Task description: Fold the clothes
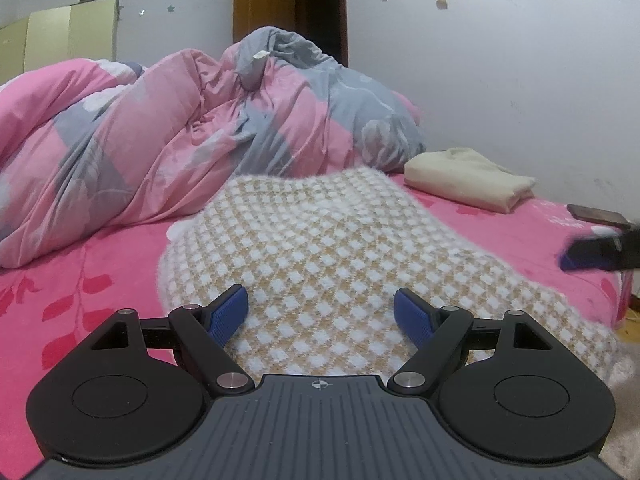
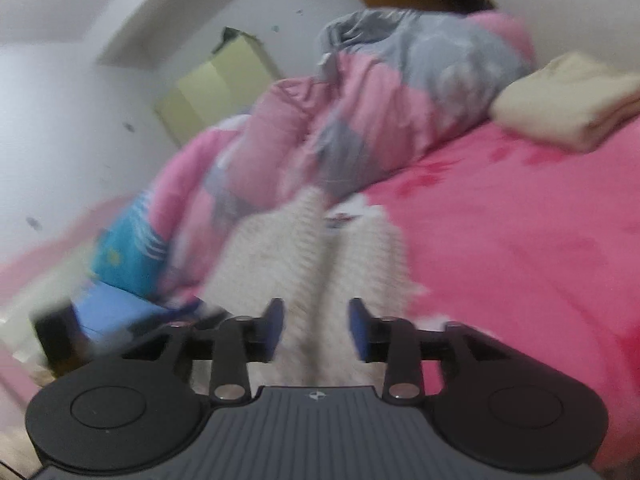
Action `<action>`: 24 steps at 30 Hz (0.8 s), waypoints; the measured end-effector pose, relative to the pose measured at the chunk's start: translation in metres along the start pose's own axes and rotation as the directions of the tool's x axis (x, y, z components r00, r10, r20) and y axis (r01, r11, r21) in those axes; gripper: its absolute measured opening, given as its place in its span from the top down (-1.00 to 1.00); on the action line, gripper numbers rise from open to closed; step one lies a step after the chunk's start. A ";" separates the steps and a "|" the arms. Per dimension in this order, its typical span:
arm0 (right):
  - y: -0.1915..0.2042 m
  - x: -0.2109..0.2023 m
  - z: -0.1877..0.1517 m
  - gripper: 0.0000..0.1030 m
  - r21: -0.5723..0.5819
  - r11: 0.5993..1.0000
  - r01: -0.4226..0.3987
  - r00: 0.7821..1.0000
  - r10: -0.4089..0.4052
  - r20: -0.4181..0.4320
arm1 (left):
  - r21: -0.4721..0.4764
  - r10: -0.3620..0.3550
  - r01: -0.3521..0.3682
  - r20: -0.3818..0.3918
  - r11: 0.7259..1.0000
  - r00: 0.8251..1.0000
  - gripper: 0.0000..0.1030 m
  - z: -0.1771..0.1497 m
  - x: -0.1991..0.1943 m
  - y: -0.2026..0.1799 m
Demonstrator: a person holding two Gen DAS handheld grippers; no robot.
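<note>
A fuzzy knit garment (image 1: 320,240), checked in beige and white, lies spread on the pink bed sheet (image 1: 80,280). My left gripper (image 1: 320,316) hovers low over its near edge, jaws wide open with nothing between the blue pads. In the blurred right wrist view the same garment (image 2: 304,248) looks white and bunched into lengthwise ridges. My right gripper (image 2: 316,328) is above its near end with the jaws partly apart; cloth shows behind the gap, but the pads do not press on it. One of its fingers (image 1: 588,254) appears blurred at the right edge of the left wrist view.
A crumpled pink and grey quilt (image 1: 160,128) fills the far left of the bed. A folded cream garment (image 1: 468,180) and a dark phone (image 1: 596,214) lie at the far right by the wall. A blue patterned cloth (image 2: 128,256) lies left of the garment.
</note>
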State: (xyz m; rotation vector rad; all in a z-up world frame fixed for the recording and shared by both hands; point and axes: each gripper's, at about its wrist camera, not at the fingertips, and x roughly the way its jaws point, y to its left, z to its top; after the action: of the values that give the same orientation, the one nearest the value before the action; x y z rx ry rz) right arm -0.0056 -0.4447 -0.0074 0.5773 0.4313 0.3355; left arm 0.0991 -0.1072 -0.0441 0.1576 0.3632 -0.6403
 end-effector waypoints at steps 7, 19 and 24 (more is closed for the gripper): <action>-0.020 0.100 0.046 -0.16 0.155 0.977 -0.146 0.976 0.168 -0.139 | 0.058 -0.052 0.052 -0.009 0.997 0.999 -0.59 -0.001 0.003 -0.007; -0.017 0.111 0.031 0.73 0.082 0.957 -0.278 0.961 0.276 0.034 | 0.008 -0.085 0.084 0.075 0.996 0.994 -0.65 0.017 -0.013 0.004; -0.031 0.106 0.022 0.73 0.160 0.943 -0.291 0.957 0.283 0.070 | 0.026 -0.028 0.026 0.075 0.999 0.997 -0.66 0.034 0.000 0.006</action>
State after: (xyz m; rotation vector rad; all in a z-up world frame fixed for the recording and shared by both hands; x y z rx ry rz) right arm 0.1019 -0.4350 -0.0403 0.8149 0.3322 0.5674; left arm 0.1123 -0.1112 -0.0126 0.1520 0.2856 -0.6757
